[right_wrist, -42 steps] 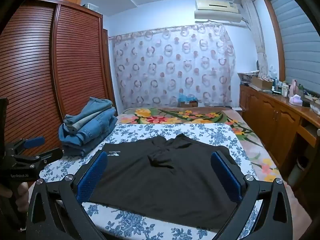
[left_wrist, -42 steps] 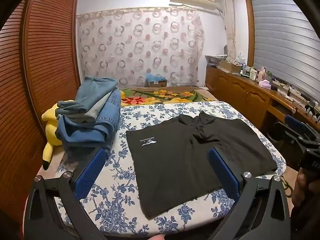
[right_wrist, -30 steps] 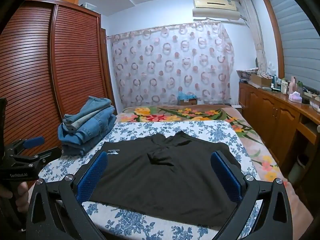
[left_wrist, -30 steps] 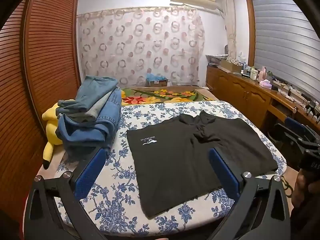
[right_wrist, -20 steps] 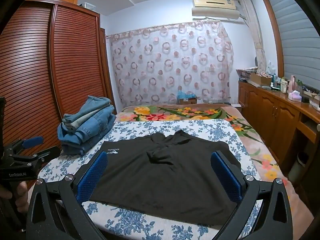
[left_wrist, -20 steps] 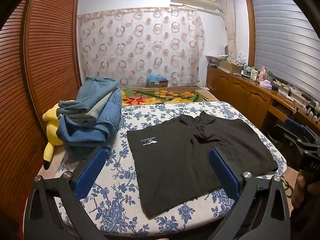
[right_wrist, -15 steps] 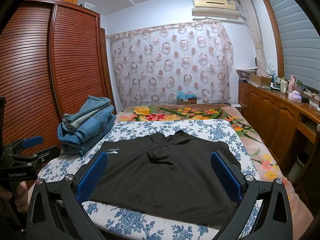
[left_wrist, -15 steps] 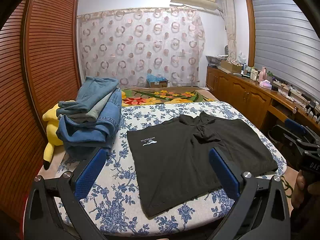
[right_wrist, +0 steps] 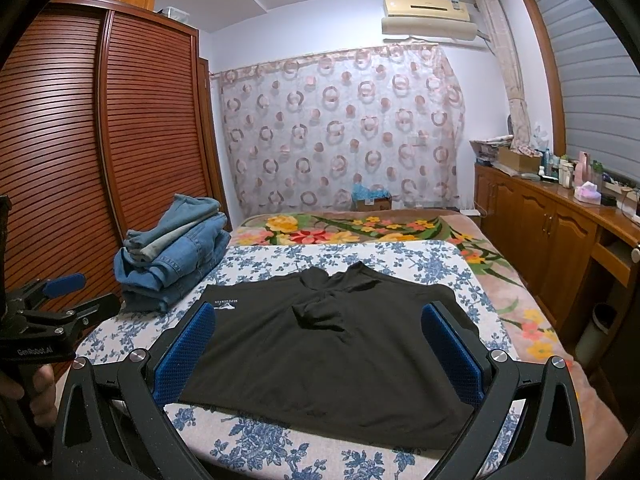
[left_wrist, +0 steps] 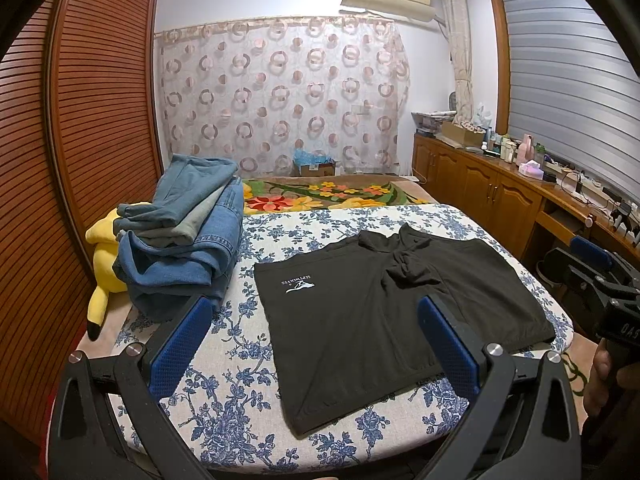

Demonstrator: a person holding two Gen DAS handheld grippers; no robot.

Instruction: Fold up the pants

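The black shorts (right_wrist: 332,344) lie spread flat on the floral bedspread (right_wrist: 400,252), beside folded jeans (right_wrist: 172,248). Left gripper (left_wrist: 316,344) and right gripper (right_wrist: 320,352) hover spread wide, empty: pinch both near hem corners, then fold evenly across

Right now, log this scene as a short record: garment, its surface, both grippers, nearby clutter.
garment: black shorts, spread flat, white logo near one corner
surface: floral board on the bed
left gripper: open, holding nothing, above the near edge
right gripper: open, holding nothing, over the shorts
nearby: folded jeans stack beside the shorts; yellow plush behind it
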